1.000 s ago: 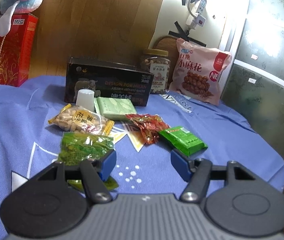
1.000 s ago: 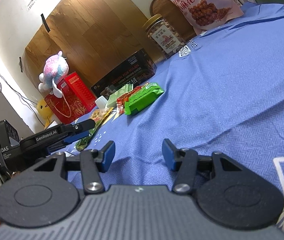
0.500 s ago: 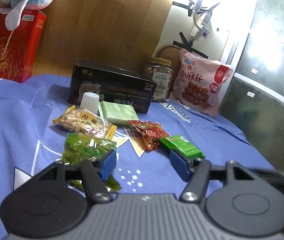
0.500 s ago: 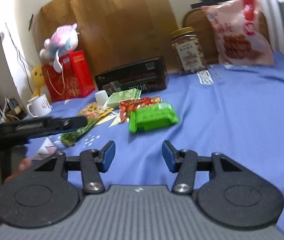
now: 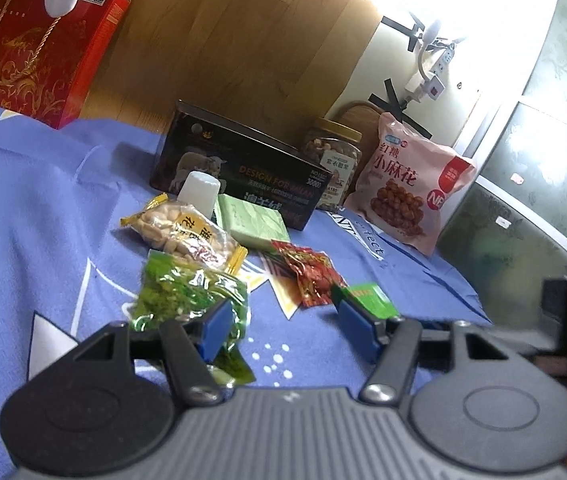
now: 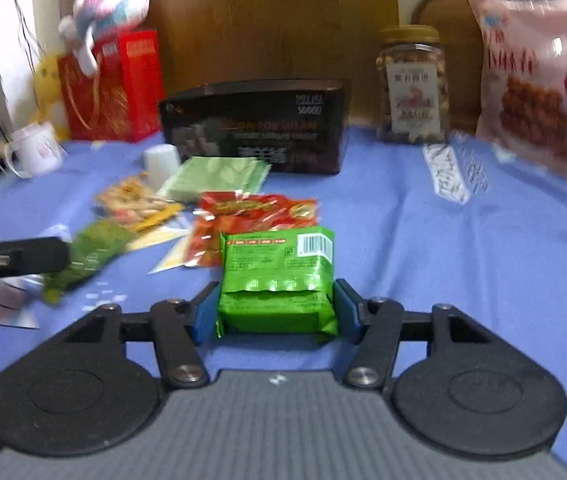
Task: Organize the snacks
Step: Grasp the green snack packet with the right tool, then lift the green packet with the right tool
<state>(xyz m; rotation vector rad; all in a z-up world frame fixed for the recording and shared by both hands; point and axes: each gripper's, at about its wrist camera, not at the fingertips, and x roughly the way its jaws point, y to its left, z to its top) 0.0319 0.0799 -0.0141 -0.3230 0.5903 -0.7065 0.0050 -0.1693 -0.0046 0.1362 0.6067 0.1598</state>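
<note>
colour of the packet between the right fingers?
Bright green packet, white barcode on top; clearest in the right wrist view.

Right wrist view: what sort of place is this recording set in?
Probably a home room, with snacks laid out on a blue printed cloth that could cover a table or a bed. A plush toy sits atop a red gift box, against a wood-panelled wall.

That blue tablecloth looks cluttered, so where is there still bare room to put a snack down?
The blue cloth lies bare to the right of the green packet, forward of the nut jar and pink bag. In the left wrist view, more lies bare left of the peanut bag. It is crowded around the red packet, beside the black box.
</note>
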